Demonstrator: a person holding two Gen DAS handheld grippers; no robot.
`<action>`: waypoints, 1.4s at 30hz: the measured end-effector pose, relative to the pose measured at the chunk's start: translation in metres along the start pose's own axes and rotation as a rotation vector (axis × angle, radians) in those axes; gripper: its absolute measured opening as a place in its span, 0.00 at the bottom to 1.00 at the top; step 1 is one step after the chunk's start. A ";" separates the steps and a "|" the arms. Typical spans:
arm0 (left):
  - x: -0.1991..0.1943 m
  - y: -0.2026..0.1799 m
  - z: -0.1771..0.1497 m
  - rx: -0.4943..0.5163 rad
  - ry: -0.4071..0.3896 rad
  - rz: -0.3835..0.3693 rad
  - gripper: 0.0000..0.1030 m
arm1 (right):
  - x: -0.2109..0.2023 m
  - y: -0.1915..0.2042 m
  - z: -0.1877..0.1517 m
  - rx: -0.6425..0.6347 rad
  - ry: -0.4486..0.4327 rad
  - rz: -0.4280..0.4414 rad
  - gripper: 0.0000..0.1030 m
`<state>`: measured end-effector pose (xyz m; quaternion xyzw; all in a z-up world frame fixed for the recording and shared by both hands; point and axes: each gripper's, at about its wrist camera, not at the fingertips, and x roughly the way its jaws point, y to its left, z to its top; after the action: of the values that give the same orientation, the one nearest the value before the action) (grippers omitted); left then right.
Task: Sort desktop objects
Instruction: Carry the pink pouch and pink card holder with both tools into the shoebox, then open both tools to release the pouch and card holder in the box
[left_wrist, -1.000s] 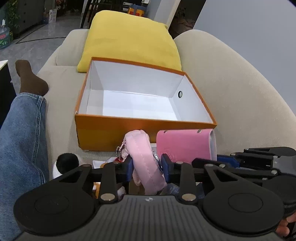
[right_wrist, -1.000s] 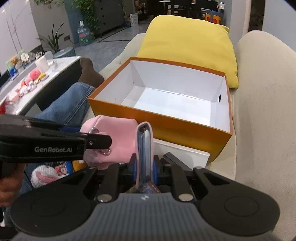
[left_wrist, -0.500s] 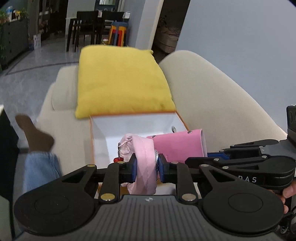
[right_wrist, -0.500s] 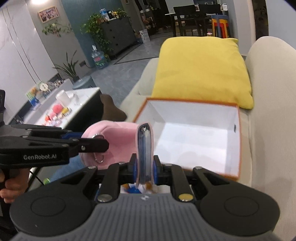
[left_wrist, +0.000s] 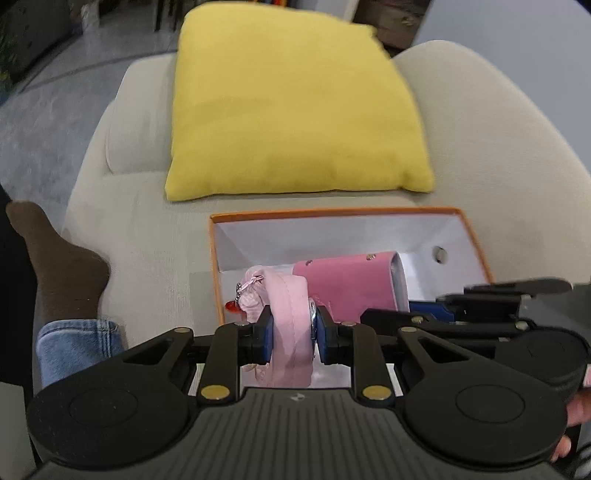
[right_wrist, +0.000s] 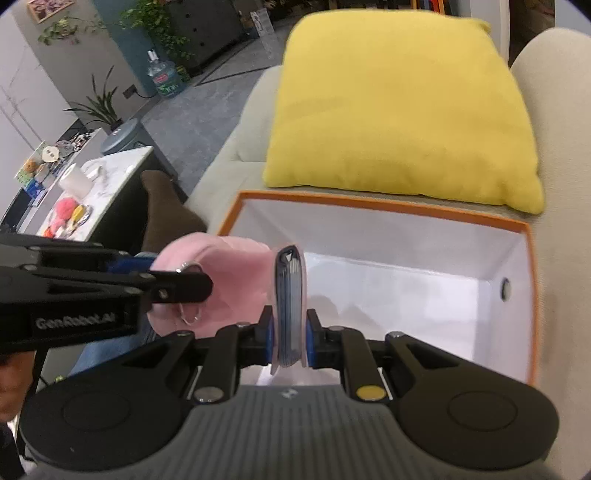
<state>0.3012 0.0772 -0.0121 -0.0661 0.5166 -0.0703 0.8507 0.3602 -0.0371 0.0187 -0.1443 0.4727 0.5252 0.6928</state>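
Left gripper (left_wrist: 291, 339) clamped on a soft pink pouch (left_wrist: 288, 314), pads pressed into the fabric; a small red charm on a chain hangs off the pouch's left side. Right gripper (right_wrist: 290, 339) pinching a pink notebook (right_wrist: 290, 306) by its lower edge, book upright, page edges toward the camera, long axis running up and away from the jaws. Both items are carried side by side, pouch just left of the notebook, touching or nearly so. Orange box (right_wrist: 369, 205), white inside and with nothing in it, sits just ahead of and below both claws on the beige sofa (left_wrist: 147, 236). The right claw looks further over the box's opening; the left hangs near its left wall. Beyond the box, a yellow cushion (left_wrist: 291, 107). Judgement: next is lowering and letting go into the box. Readable: "GenRobot.AI" (right_wrist: 74, 321) on the left gripper's side.
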 end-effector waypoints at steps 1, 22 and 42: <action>0.008 0.004 0.004 -0.008 0.008 0.001 0.25 | 0.009 -0.004 0.004 0.009 0.011 0.007 0.16; 0.046 0.026 0.027 -0.027 0.009 0.010 0.39 | 0.074 -0.019 0.027 0.016 0.044 0.096 0.26; 0.013 0.034 -0.028 0.079 0.007 -0.013 0.31 | 0.082 0.010 -0.005 -0.494 0.117 0.021 0.42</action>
<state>0.2837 0.1072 -0.0422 -0.0355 0.5160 -0.0966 0.8504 0.3492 0.0125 -0.0469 -0.3344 0.3710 0.6226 0.6024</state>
